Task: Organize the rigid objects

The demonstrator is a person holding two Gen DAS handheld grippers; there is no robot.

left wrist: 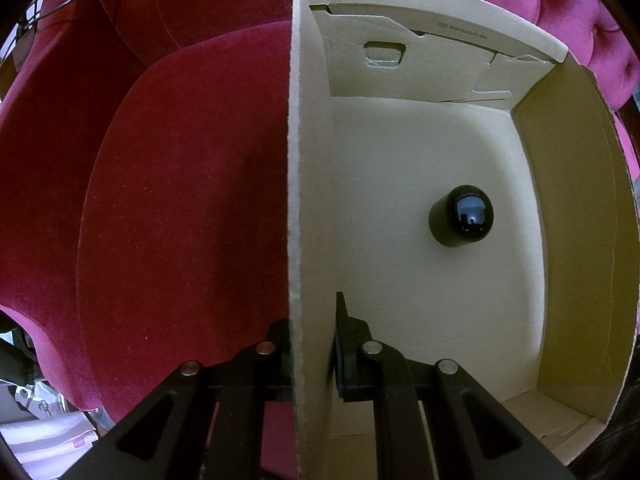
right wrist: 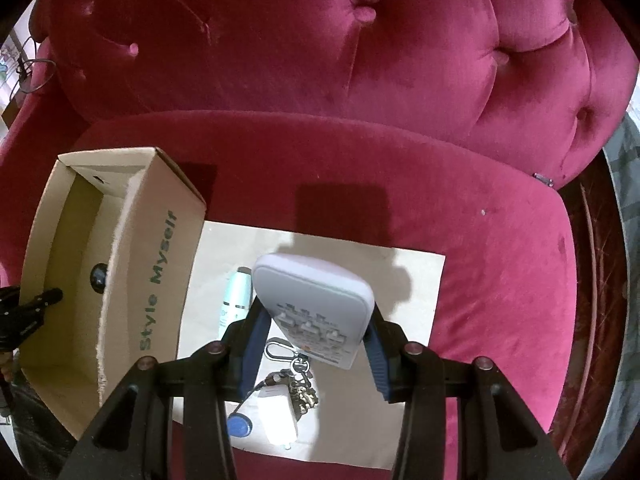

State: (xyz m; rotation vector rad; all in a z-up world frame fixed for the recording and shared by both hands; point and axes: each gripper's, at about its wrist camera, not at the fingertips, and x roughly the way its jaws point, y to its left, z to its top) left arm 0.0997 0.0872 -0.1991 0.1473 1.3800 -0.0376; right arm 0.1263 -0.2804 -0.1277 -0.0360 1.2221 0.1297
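Right gripper (right wrist: 314,344) was clenched on a white remote (right wrist: 316,304), lower centre. Beneath it, keys (right wrist: 296,380), a charger (right wrist: 278,416) and a tube (right wrist: 236,300) were left on paper (right wrist: 408,280). Left gripper (left wrist: 312,364) was pinched on the box (left wrist: 310,200) wall; only one black cap (left wrist: 464,216) was boxed.

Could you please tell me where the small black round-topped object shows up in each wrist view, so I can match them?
Left wrist: black object right of centre, on the floor of the cardboard box.
Right wrist: black object far left, half hidden behind the box wall.
Shared landmark: the cardboard box.
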